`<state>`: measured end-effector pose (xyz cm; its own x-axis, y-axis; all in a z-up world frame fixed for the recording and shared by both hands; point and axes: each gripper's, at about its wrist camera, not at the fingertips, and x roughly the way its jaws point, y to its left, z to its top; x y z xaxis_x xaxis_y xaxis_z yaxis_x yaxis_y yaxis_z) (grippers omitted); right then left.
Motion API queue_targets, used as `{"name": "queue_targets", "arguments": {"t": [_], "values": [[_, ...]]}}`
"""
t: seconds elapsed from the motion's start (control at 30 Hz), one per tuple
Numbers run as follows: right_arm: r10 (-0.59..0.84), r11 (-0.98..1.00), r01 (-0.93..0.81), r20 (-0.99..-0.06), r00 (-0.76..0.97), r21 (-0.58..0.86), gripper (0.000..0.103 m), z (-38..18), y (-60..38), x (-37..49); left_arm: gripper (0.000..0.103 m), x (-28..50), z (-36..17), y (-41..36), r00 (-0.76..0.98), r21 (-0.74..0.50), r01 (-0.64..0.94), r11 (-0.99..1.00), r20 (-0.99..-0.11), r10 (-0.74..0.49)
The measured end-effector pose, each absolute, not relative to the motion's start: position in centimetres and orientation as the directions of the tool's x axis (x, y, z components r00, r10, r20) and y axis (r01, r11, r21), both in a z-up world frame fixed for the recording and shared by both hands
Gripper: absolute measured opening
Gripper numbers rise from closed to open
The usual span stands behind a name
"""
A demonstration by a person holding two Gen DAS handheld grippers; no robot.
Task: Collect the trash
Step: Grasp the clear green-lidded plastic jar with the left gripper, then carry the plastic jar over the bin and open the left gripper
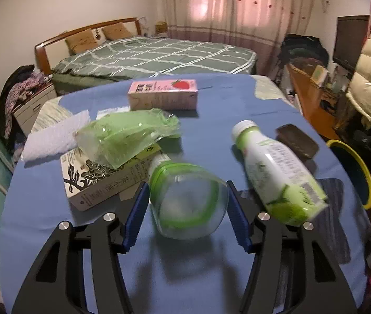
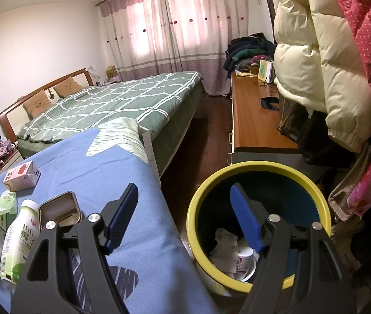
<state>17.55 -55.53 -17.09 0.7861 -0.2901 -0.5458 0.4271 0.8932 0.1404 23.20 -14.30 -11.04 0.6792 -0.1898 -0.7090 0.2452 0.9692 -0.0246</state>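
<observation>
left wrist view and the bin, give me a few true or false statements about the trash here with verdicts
1. The clear bottle lies between the jaws of the left gripper. True.
2. The pink carton stands upright in the bin. False: it lies on the blue cloth.
3. The right gripper holds a cup. False: its jaws are open and empty, above the bin's near rim.
4. The bin already has trash inside. True: a white cup and crumpled paper lie in it.
5. The white bottle has a red cap. False: the cap is white.
</observation>
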Motion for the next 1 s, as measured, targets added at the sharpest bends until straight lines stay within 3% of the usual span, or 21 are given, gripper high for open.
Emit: {"name": "queue_targets", "arguments": {"t": [0.6, 1.0], "values": [[-0.274, 0.898, 0.413, -0.542, 0.794, 0.151, 0.069, -17.1, -54.8, 17.5, 0.055, 21.7, -10.7, -15.2, 0.680, -0.011, 0.305, 0.952, -0.697, -0.226], [-0.286, 0.898, 0.411, -0.503, 0.816, 0.157, 0.069, -15.4, -56.6, 13.6, 0.055, 19.4, -3.2, -18.4, 0.721, 0.002, 0.418, 0.908, -0.609, -0.331]]}}
